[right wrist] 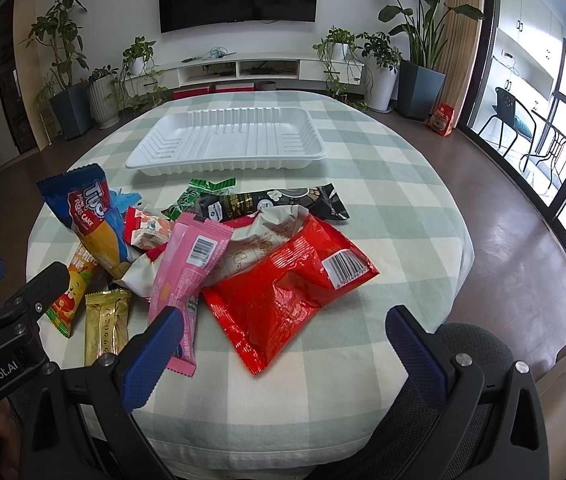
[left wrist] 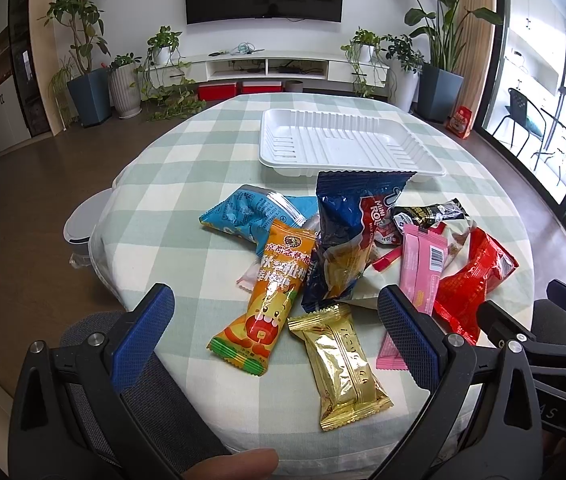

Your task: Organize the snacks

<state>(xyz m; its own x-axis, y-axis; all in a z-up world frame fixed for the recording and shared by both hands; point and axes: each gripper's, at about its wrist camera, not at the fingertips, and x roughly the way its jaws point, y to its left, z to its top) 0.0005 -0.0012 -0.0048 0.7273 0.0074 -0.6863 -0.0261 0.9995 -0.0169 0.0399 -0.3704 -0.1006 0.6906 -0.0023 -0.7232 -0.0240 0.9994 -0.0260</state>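
A pile of snack packets lies on the checked tablecloth in front of an empty white tray [left wrist: 343, 140] [right wrist: 227, 140]. In the left wrist view: an orange packet [left wrist: 267, 292], a gold packet [left wrist: 343, 364], a blue Tipo roll-cake bag [left wrist: 347, 236], a light blue bag [left wrist: 251, 216], a pink packet [left wrist: 423, 268] and a red bag [left wrist: 471, 280]. My left gripper [left wrist: 275, 328] is open above the orange and gold packets. In the right wrist view my right gripper [right wrist: 283, 348] is open and empty above the near end of the red bag [right wrist: 287, 288], next to the pink packet [right wrist: 191, 264]. A black packet [right wrist: 267, 200] lies behind.
The round table [right wrist: 403, 184] drops off to the floor on all sides. A grey chair back [left wrist: 95, 392] is under the left gripper. The left gripper's body [right wrist: 11, 320] shows at the left of the right wrist view. Potted plants and a TV cabinet stand far behind.
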